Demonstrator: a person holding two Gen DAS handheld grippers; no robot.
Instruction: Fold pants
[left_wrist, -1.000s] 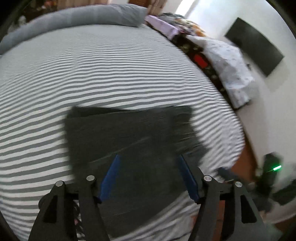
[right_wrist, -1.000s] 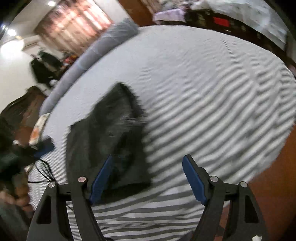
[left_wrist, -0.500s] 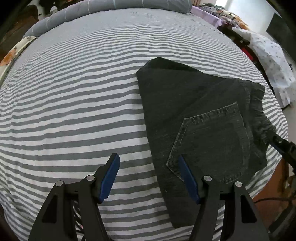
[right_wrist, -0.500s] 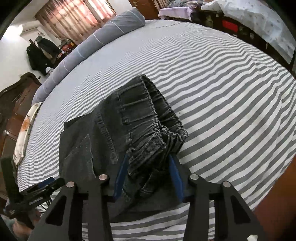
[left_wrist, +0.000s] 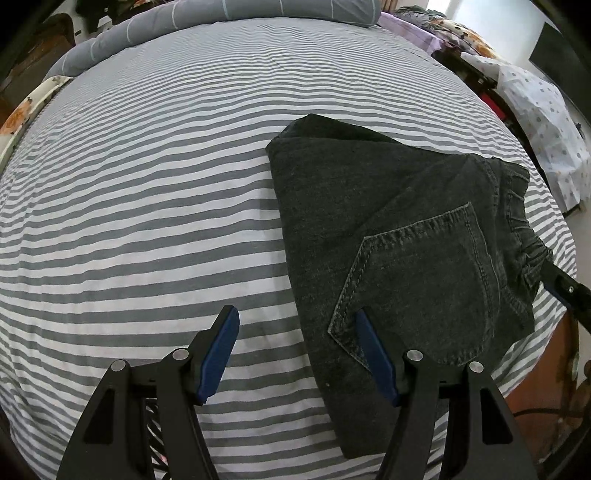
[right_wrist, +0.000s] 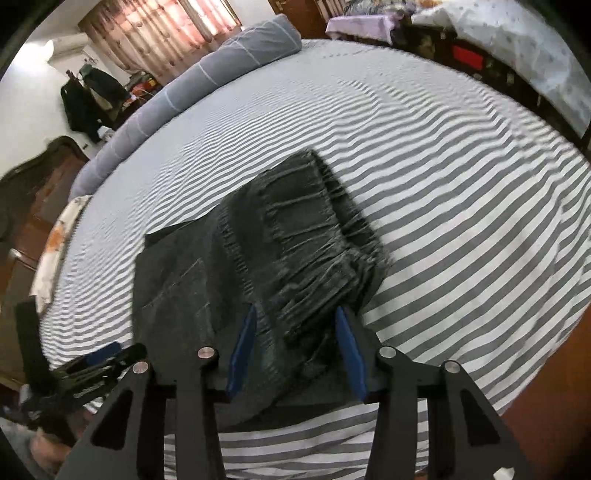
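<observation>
Covering nearly the whole of both views, a bed (left_wrist: 147, 192) dressed in a grey-and-white striped sheet is seen, with a long grey bolster (left_wrist: 221, 18) laid along its far edge. Reddish curtains (right_wrist: 166, 29) are hung behind the bolster in the right wrist view, and dark clothes (right_wrist: 88, 96) are hung on the white wall beside them. A dark wooden headboard (right_wrist: 37, 177) is seen at the left, and a second bed with a pale dotted cover (left_wrist: 543, 122) is stood to the right, past a narrow gap.

The pants (left_wrist: 399, 236), of dark grey denim, are laid folded on the near right part of the bed, a back pocket (left_wrist: 421, 280) turned up and the elastic waistband (right_wrist: 317, 243) bunched at the right end.

The left gripper (left_wrist: 295, 350) is held open, its jaws set wide apart above the sheet and the pants' near left edge; nothing is held between them. The right gripper (right_wrist: 295, 347) is set at the waistband, bunched denim lying between its blue pads (right_wrist: 243, 347), but a gap is left at each side and whether the cloth is pinched cannot be told.

The right wrist view is smeared by motion blur, so stitching is hard to read there. In the left wrist view only the tip of the right gripper is seen, cut off at the frame's right edge beside the waistband. The floor past the bed's corner is shown only as a brown strip.
</observation>
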